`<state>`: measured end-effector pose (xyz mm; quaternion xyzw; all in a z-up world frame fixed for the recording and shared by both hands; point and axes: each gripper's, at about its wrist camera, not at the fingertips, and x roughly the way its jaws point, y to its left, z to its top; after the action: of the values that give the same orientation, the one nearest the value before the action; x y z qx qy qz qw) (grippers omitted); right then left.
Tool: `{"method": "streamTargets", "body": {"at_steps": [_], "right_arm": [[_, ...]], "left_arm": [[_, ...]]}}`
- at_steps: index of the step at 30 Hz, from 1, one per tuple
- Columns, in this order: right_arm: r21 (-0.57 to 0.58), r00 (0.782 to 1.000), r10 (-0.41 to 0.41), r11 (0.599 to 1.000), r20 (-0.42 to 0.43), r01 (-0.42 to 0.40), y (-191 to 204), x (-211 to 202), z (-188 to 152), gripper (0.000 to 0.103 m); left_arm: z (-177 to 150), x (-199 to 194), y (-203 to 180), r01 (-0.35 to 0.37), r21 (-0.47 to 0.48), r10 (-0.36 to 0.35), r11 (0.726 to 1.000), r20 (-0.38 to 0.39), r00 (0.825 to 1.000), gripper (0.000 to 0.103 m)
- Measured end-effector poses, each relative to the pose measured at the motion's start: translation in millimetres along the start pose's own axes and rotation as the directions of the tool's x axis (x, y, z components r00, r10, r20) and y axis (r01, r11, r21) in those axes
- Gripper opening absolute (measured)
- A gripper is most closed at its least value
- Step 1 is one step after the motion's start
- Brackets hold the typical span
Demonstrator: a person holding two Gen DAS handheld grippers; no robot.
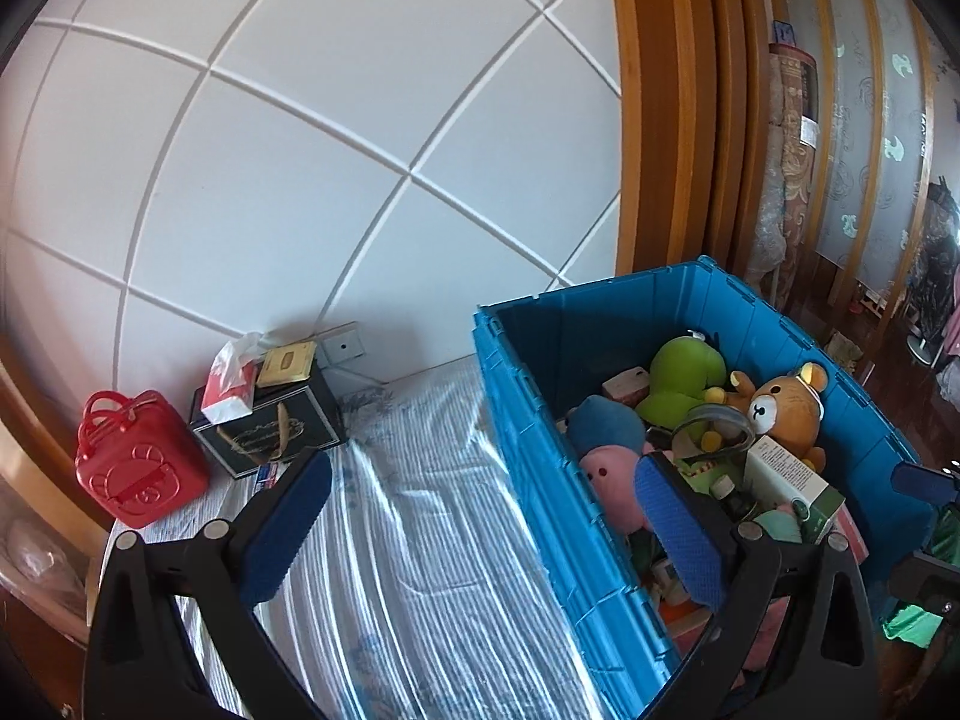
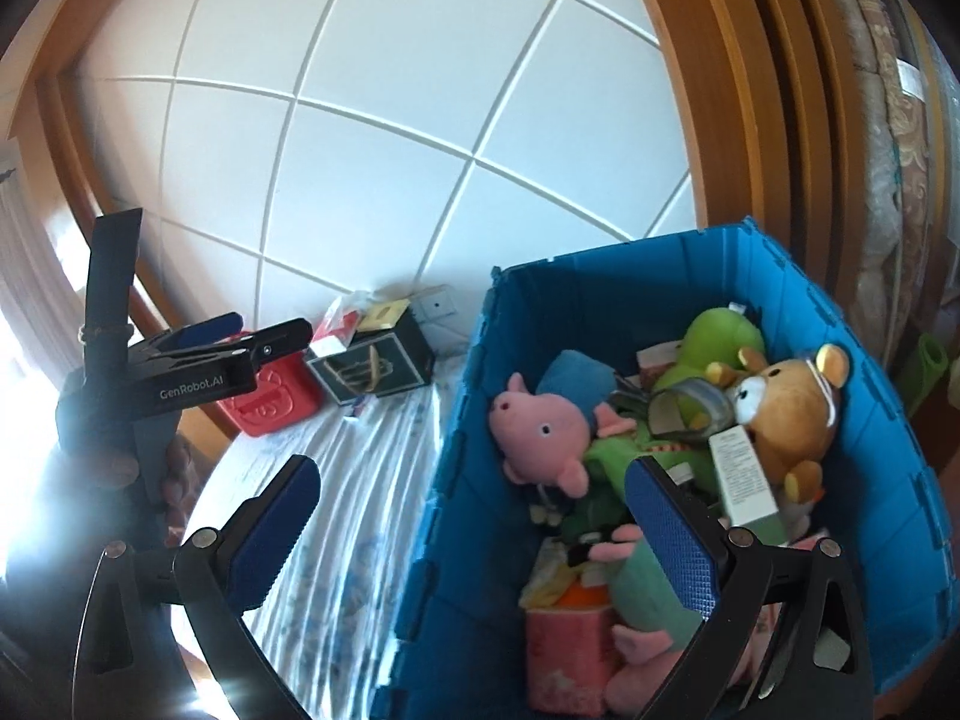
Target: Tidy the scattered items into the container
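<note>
Blue crate at right, crammed with toys; red case far left by the wall, nearer the left gripper. Both wide open, empty; right gripper over the crate edge.

Two handheld grippers, each with black arms and blue textured pads. The left gripper points forward and downward, its jaws spread wide with nothing between the pads. The right gripper points forward and downward too, its jaws likewise spread wide and holding nothing. In the right wrist view, the left gripper appears side-on at the left edge, and part of a hand grips its black handle.
</note>
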<state>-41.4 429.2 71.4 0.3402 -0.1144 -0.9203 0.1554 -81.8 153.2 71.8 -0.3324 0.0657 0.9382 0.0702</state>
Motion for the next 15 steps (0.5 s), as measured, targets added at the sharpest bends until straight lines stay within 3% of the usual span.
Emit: {"method": "streamTargets", "body": {"at_steps": [4, 15], "right_arm": [[-0.006, 1.000, -0.012, 1.000, -0.028, 0.012, 38.5, 9.5, -7.8, 0.103], [-0.062, 0.997, -0.056, 0.997, -0.059, 0.052, 126.8, 5.8, -35.6, 0.103]], "left_arm": [[-28.2, -28.2, 40.6, -0.062, -0.041, 0.062, 0.997, 0.004, 0.998, 0.103], [-98.3, -75.9, 124.0, -0.153, -0.138, 0.146, 0.979, -0.056, 0.988, 0.103]]}}
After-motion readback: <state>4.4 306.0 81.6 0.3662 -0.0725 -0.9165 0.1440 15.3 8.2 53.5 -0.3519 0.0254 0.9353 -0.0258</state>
